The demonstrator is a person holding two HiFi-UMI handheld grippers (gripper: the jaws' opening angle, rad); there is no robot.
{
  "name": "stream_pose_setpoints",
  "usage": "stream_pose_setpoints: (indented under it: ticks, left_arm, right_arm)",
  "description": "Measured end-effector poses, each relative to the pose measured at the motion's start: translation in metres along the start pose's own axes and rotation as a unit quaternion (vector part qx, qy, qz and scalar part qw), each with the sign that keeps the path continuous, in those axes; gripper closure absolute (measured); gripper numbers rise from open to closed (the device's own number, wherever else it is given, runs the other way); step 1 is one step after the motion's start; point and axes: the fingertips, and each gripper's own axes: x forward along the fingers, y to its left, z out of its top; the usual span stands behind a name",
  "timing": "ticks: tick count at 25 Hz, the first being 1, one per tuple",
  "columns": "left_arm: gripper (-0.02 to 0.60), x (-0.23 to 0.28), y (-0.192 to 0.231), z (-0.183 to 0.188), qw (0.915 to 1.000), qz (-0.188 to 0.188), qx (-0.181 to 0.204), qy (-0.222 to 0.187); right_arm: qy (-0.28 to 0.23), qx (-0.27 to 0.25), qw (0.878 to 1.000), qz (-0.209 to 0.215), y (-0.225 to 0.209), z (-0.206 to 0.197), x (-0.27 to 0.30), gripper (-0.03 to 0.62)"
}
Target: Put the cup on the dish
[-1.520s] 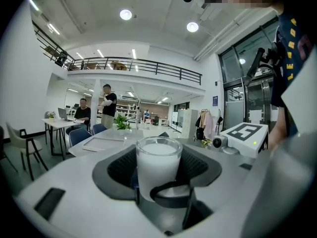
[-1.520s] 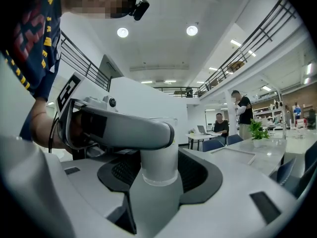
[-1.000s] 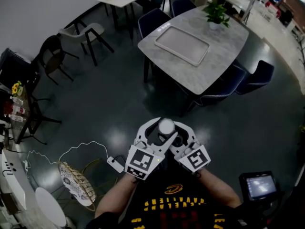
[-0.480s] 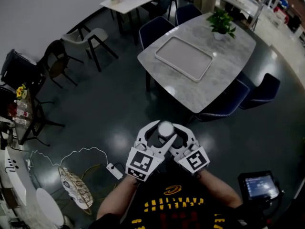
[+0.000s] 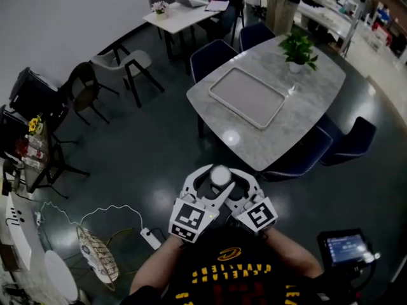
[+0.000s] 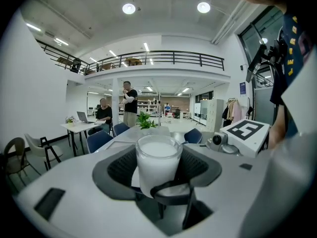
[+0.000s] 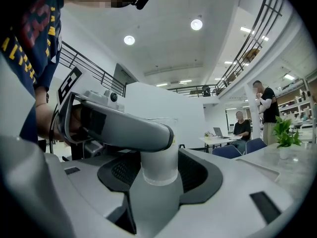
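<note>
Plainly, the dark, glossy floor [image 5: 146,151] takes up most of the head view. On it stands a grey marbled counter [image 5: 299,119], rounded at its corners, with blue chairs [image 5: 346,142] pushed in along its edges. A smaller white table [image 5: 184,14] stands beyond the counter's far left corner.

The dish [image 5: 247,98], a pale, shallow rectangle, lies near the middle of the counter, closer to its left edge. A potted plant [image 5: 299,48] stands near the far edge, just past the dish's far corner and apart from it. A small lit screen [image 5: 346,246] shows at the lower right, beside the person's arm.

Both grippers hang close in front of the person's chest, above the floor and short of the counter's near corner. The left gripper [image 5: 210,176] and the right gripper [image 5: 234,182] come in from either side and cross, so that their jaws ring the same spot.

The cup [image 5: 220,175] stands upright in that ring, well apart from the dish. It is a small clear cup filled with something white.

In the left gripper view the left gripper is clenched on the cup, its black pads [image 6: 120,170] against the glass on both sides. In the right gripper view the right gripper grasps the cup as well. Its own pads [image 7: 196,171] sit snug against the lower wall, while one jaw of the left gripper passes across the cup's upper part.
</note>
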Motion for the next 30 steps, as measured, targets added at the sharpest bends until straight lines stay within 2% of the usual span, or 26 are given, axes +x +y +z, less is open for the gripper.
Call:
stream_pose_setpoints:
  ticks: [8, 18, 24, 30]
  left_arm:
    - [0.315, 0.020, 0.013, 0.007, 1.0000, 0.001, 0.000, -0.002]
    - [0.314, 0.048, 0.046, 0.007, 0.9994, -0.035, -0.001, 0.004]
    - [0.315, 0.070, 0.083, 0.000, 0.9979, -0.062, -0.006, 0.016]
    - [0.314, 0.079, 0.140, 0.004, 0.9969, -0.076, -0.009, 0.019]
  right_arm:
    - [0.004, -0.001, 1.000, 0.000, -0.023, 0.001, 0.010, 0.355]
    - [0.020, 0.005, 0.999, -0.034, -0.054, -0.007, 0.040, 0.355]
    - [0.039, 0.012, 0.997, -0.059, -0.079, -0.020, 0.075, 0.355]
    - [0.047, 0.019, 0.996, -0.074, -0.096, -0.019, 0.130, 0.355]
